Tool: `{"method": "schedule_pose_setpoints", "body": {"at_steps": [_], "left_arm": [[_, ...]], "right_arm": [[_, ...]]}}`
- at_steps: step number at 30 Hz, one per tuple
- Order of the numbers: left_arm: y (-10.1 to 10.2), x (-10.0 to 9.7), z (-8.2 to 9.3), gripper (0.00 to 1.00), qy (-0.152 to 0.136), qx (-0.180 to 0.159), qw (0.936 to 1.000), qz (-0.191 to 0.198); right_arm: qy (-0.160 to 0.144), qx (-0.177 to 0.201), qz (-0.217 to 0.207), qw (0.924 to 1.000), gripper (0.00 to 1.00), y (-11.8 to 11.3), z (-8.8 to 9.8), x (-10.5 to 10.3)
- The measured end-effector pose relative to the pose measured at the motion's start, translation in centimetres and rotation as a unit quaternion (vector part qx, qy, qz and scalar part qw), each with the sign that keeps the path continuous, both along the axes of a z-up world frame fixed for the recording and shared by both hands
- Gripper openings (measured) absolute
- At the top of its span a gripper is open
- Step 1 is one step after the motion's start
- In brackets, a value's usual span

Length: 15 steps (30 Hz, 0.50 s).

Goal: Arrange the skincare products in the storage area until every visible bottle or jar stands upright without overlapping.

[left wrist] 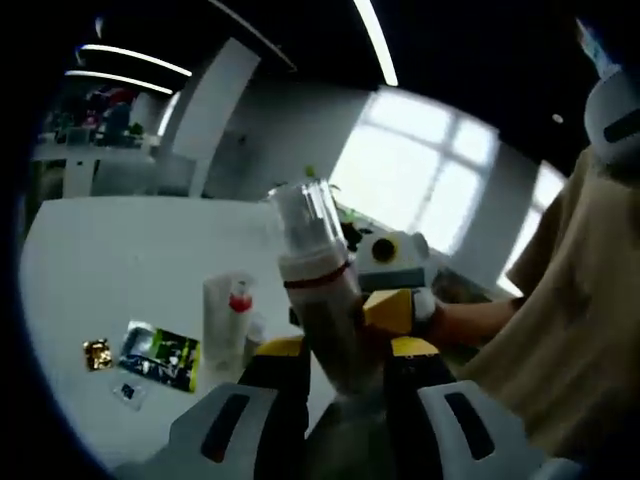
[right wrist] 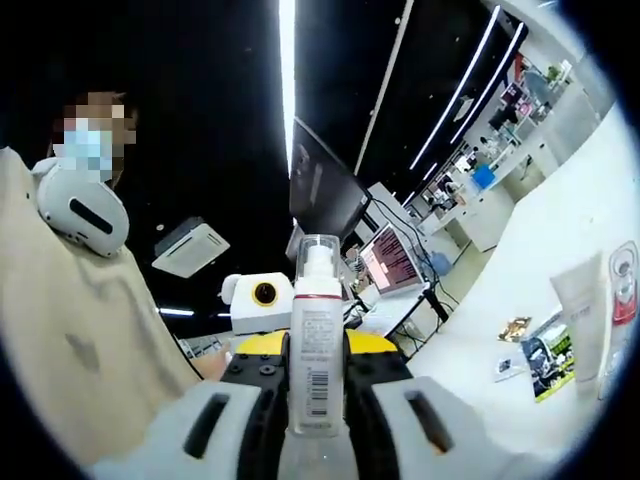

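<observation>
The left gripper (left wrist: 345, 365) holds a brown bottle (left wrist: 325, 300) at 12 o'clock; the right gripper (right wrist: 315, 395) squeezes a white bottle (right wrist: 315, 350). Both look light, hard and slippery, so grip mid-body.

Two bottles (left wrist: 322, 290) (right wrist: 316, 340), one tube (right wrist: 585, 320), two sachets (left wrist: 160, 355) (left wrist: 97, 353).

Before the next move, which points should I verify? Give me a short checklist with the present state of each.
1. Left gripper clamped on the clear-capped brownish bottle with red band: ok.
2. Right gripper clamped on the white pump bottle with barcode label: ok.
3. Held bottles clear of each other: cannot tell.
4. Bare space on the white table for setting down: ok.
5. White tube on the table standing upright: ok.
6. Flat green packet out of the way: cannot tell.
</observation>
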<state>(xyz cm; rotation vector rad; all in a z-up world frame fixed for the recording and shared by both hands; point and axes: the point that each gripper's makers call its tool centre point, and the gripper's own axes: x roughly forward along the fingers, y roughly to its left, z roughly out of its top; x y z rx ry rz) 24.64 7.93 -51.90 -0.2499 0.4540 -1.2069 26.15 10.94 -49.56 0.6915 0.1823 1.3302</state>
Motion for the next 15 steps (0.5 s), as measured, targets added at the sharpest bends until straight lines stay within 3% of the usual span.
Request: {"method": "schedule_pose_setpoints", "body": {"at_steps": [8, 15], "left_arm": [[0.0, 0.0, -0.3, 0.22, 0.001, 0.016, 0.9999, 0.000], [0.2, 0.4, -1.3, 0.20, -0.021, 0.072, 0.9971, 0.007]], "right_arm": [[-0.020, -0.018, -0.002, 0.9996, 0.20, 0.0, -0.2, -0.2], [-0.042, -0.062, -0.019, 0.9970, 0.21, 0.0, -1.0, 0.0]]}}
